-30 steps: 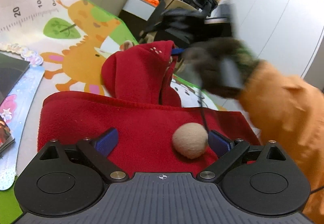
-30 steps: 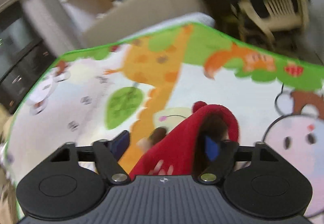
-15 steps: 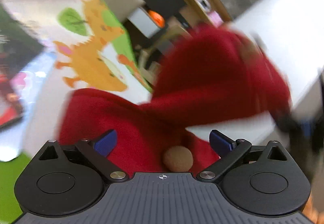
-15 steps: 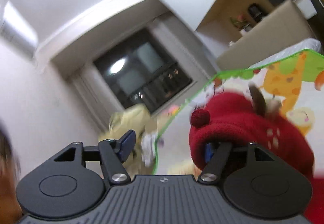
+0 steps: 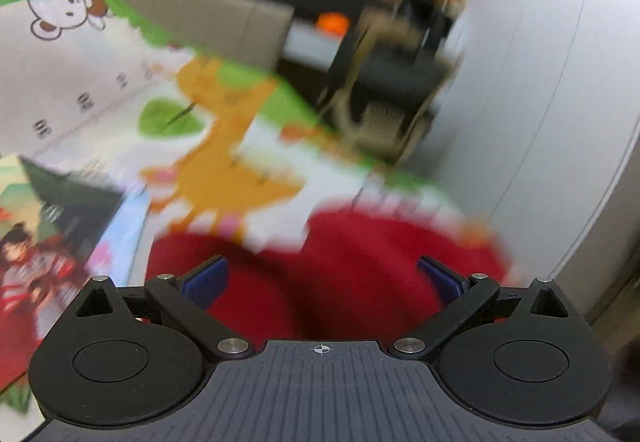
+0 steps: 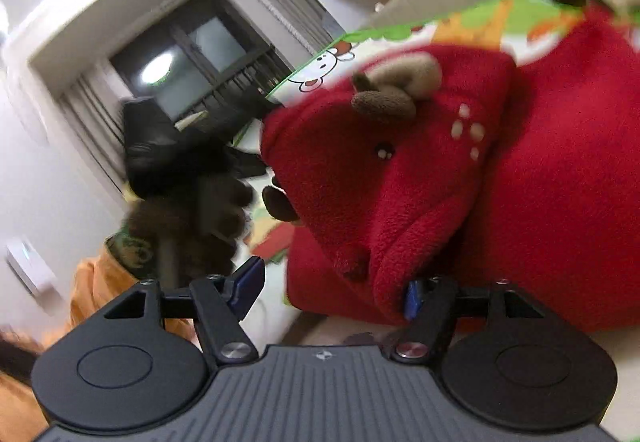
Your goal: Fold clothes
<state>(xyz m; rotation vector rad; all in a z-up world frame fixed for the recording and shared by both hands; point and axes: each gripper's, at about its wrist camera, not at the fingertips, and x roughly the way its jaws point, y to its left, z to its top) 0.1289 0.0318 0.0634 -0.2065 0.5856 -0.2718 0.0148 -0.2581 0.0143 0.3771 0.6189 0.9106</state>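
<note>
On the cartoon play mat (image 5: pixel 224 162), the red fleece garment (image 5: pixel 360 274) lies bunched just ahead of the left gripper (image 5: pixel 320 278), at twelve o'clock, its jaws spread wide and holding nothing. From the right gripper (image 6: pixel 332 294) the garment's hood (image 6: pixel 384 162) sits at one o'clock; these jaws gape too, the right finger tucked under a fleece edge, clamping nothing. Both grippers sit close; blur hides the long axis.

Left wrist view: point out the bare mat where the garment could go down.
Free: the cartoon play mat beyond the red fleece garment, from the green leaf print to its green border. Crowded: the picture book at left, and the garment's own patch, under the open left gripper.
</note>
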